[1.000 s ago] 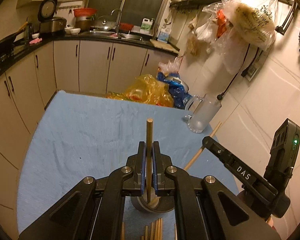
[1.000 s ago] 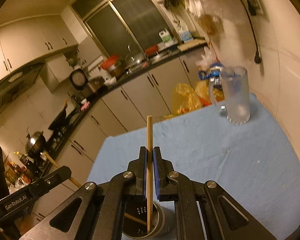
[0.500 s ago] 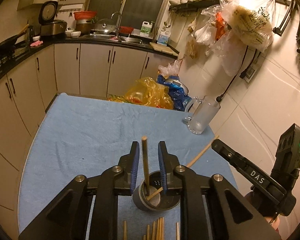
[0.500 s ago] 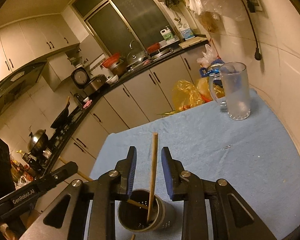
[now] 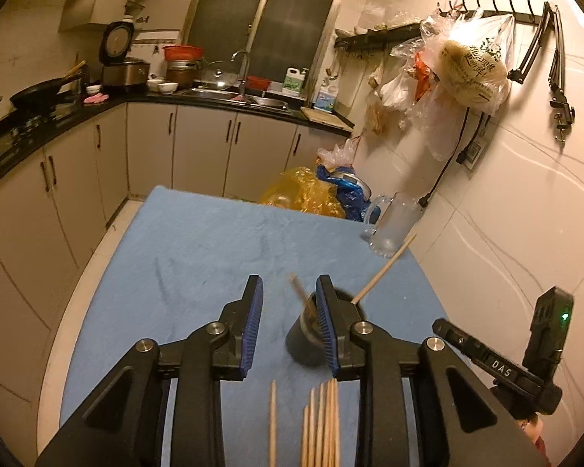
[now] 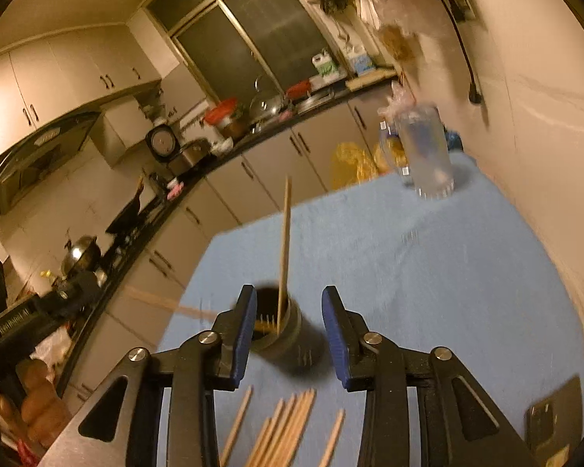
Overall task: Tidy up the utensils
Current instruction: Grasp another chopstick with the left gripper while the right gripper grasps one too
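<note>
Black hand-held gripper (image 5: 286, 321), blue pads (image 5: 252, 327)

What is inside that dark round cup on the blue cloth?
Two wooden chopsticks stand in the cup, one upright, another leaning left. Holes dot its inner wall. Its bottom is hidden.

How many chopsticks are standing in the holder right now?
2: one chopstick leans upright in the holder, another chopstick slants out left. More lie loose on the cloth.

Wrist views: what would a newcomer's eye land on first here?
The dark holder on the blue cloth, two chopsticks leaning out of it. Both tongs, left and right, have just been opening and grip nothing. More loose chopsticks lie nearer the camera.
</note>
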